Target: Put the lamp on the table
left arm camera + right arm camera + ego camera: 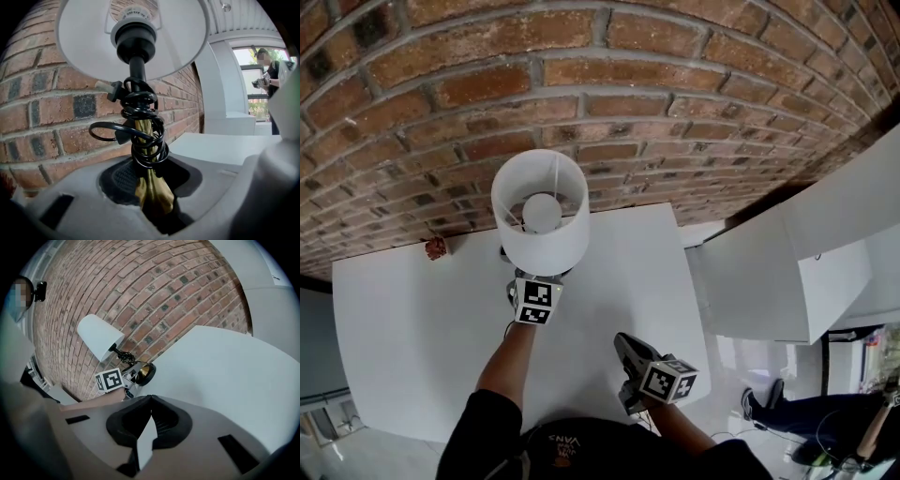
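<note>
The lamp [540, 225] has a white drum shade, a brass stem [149, 185] and a black cord [143, 136] coiled round the stem. My left gripper [534, 277] is shut on the stem low down, under the shade, over the back of the white table [412, 337]. In the right gripper view the lamp's shade [98, 336] leans toward the wall and its gold base [144, 373] hangs close to the tabletop; I cannot tell if it touches. My right gripper [623, 342] is shut and empty near the table's front edge.
A brick wall [581, 94] runs right behind the table. A small red object [436, 247] lies at the table's back left. A white cabinet [797, 272] stands to the right, with a person [806, 412] on the floor beyond it.
</note>
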A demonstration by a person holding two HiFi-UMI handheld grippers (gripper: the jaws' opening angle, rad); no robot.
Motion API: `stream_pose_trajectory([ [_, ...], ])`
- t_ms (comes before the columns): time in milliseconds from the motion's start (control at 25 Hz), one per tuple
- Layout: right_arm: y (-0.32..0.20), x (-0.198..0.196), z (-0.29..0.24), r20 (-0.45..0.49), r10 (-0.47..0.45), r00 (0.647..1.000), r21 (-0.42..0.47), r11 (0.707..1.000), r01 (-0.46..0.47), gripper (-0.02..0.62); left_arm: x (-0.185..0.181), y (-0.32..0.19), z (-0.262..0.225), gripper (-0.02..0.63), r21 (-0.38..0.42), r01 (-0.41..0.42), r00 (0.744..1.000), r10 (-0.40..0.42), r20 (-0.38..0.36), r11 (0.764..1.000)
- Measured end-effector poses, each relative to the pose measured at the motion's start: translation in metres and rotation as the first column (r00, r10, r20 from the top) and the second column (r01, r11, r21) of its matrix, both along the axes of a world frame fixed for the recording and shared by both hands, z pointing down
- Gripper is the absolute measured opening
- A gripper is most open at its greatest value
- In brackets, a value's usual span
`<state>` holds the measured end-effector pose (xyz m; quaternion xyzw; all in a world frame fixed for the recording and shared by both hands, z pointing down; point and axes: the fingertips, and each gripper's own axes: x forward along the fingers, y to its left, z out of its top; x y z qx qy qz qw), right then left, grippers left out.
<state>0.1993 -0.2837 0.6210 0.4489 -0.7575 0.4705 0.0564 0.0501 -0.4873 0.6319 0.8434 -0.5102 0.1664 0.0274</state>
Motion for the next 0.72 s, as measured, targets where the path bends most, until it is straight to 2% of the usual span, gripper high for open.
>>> stream_pose_trajectory([
  [320,-0.004,-0.004,0.002,-0.011,-0.007,1.000,0.002,1.000,0.007,0.000,0.001,0.001,0.008,0.150,0.051,-0.003,1.000,0.003,-0.004,0.999],
  [560,0.003,-0.009,-0.002,-0.003,-0.014,1.000,0.012,1.000,0.014,0.000,-0.002,0.003,0.009,0.159,0.030,0.006,1.000,-0.006,-0.004,1.000],
  [720,0.008,-0.008,-0.008,-0.001,-0.009,1.000,0.029,1.000,0.009,0.000,-0.010,0.010,0.014,0.199,-0.017,0.034,0.999,-0.034,-0.017,0.999],
])
